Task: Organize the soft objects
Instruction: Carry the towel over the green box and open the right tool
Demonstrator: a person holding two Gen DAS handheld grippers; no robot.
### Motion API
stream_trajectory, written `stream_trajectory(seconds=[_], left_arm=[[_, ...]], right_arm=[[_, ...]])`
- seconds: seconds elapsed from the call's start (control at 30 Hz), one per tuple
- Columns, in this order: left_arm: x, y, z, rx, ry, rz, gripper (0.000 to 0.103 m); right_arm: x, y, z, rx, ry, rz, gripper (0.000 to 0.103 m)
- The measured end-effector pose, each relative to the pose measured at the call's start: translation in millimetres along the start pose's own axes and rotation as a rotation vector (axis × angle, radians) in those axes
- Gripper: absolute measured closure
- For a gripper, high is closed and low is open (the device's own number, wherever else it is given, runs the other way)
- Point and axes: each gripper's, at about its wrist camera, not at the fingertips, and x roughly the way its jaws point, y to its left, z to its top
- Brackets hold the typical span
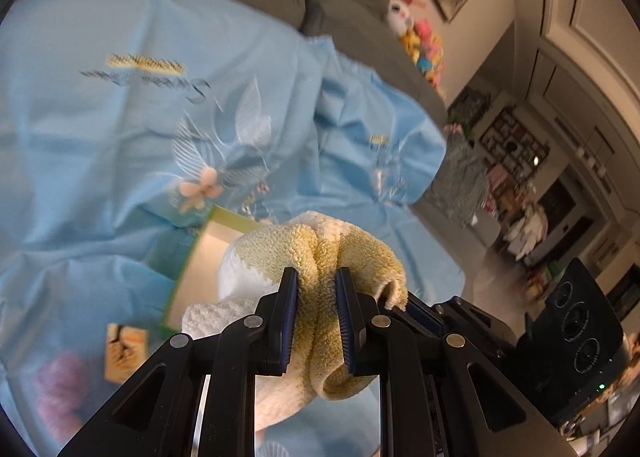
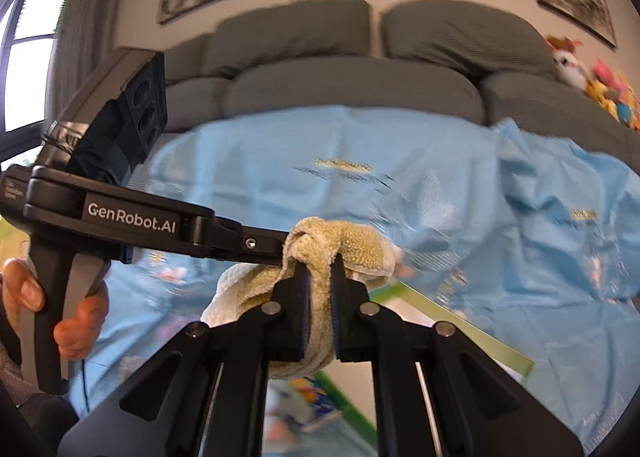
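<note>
Left claw point(image 1: 317, 277) and right claw point(image 2: 320, 271) both clamped on bunched towel point(image 1: 320, 245), lifted above blue sheet point(image 1: 100, 137)

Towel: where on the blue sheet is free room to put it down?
The blue sheet lies bare between the grey sofa cushions and the towel. Nearer, the green-edged box and pink item crowd it; plush toys fill the right corner.

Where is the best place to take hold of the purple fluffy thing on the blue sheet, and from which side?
Judging from the blurred left wrist view, the purple fluffy thing lies low on the blue sheet, clear of the small card. Coming from above and pinching its raised middle seems best; its exact shape cannot be told.
</note>
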Motion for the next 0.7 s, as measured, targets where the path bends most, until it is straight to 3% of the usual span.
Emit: stream_trajectory(seconds=[0.2,0.27,0.3,0.33,0.37,0.4,0.43,0.47,0.7], left_arm=[[72,1,0,-0.017,0.112,0.038,0.084],[91,3,-3,-0.022,0.149,0.087,0.084],[99,6,-5,-0.026,0.169,0.110,0.084],[107,8,-7,-0.031,0.189,0.133,0.078],[112,10,-8,-0.032,0.203,0.149,0.071],[115,13,-10,-0.037,0.216,0.168,0.048],[116,15,-12,-0.042,0.219,0.192,0.022],[114,17,-12,-0.043,0.212,0.205,0.014],[71,28,-21,-0.037,0.160,0.270,0.010]], right_arm=[[26,-50,-29,0.105,0.113,-0.077,0.091],[38,-60,-38,0.118,0.167,-0.101,0.085],[43,-64,-44,0.125,0.196,-0.117,0.073],[49,-69,-51,0.132,0.232,-0.149,0.049],[51,-72,-55,0.135,0.243,-0.168,0.037],[50,-74,-60,0.135,0.243,-0.192,0.028],[50,-76,-63,0.137,0.245,-0.201,0.029],[50,-78,-65,0.140,0.251,-0.211,0.029],[30,-78,-77,0.161,0.268,-0.220,0.024]])
